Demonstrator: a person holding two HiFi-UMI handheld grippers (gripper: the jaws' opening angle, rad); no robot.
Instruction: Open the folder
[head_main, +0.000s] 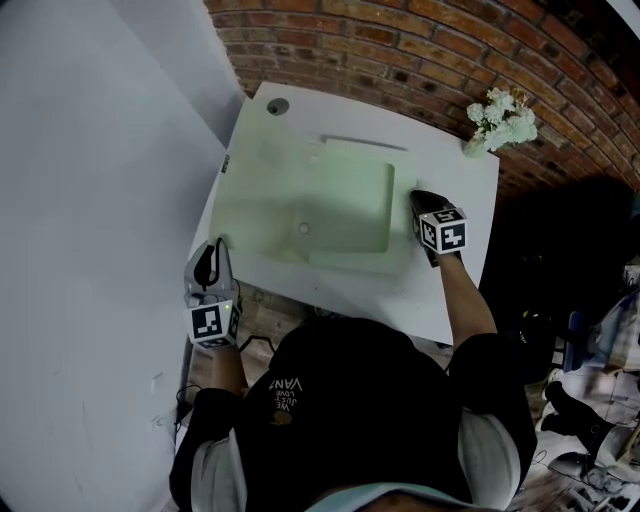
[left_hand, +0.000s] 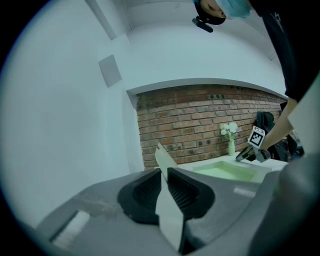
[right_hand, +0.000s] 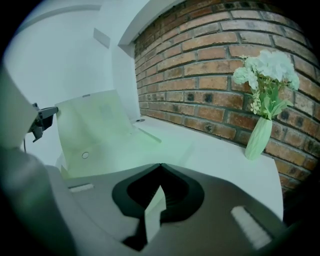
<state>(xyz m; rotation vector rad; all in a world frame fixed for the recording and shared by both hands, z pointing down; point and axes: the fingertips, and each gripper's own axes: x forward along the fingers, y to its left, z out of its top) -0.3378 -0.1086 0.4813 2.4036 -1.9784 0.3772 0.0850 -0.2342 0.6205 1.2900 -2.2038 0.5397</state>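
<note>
A pale green translucent folder (head_main: 350, 200) lies on the white table (head_main: 450, 270). Its cover (head_main: 255, 210) is swung out to the left and slopes up toward the table's left front corner. My left gripper (head_main: 217, 245) is shut on that cover's corner. In the left gripper view the thin sheet (left_hand: 169, 210) runs between the two dark pads of the left gripper (left_hand: 164, 172). My right gripper (head_main: 418, 197) is shut on the folder's right edge. In the right gripper view a sliver of sheet (right_hand: 152, 210) shows between the pads of the right gripper (right_hand: 160, 167), and the raised cover (right_hand: 95, 125) stands beyond.
A vase of white flowers (head_main: 500, 120) stands at the table's far right corner, by the brick wall (head_main: 420, 50). A round cable hole (head_main: 277, 105) sits at the far left corner. A white wall (head_main: 90, 200) runs close along the left side.
</note>
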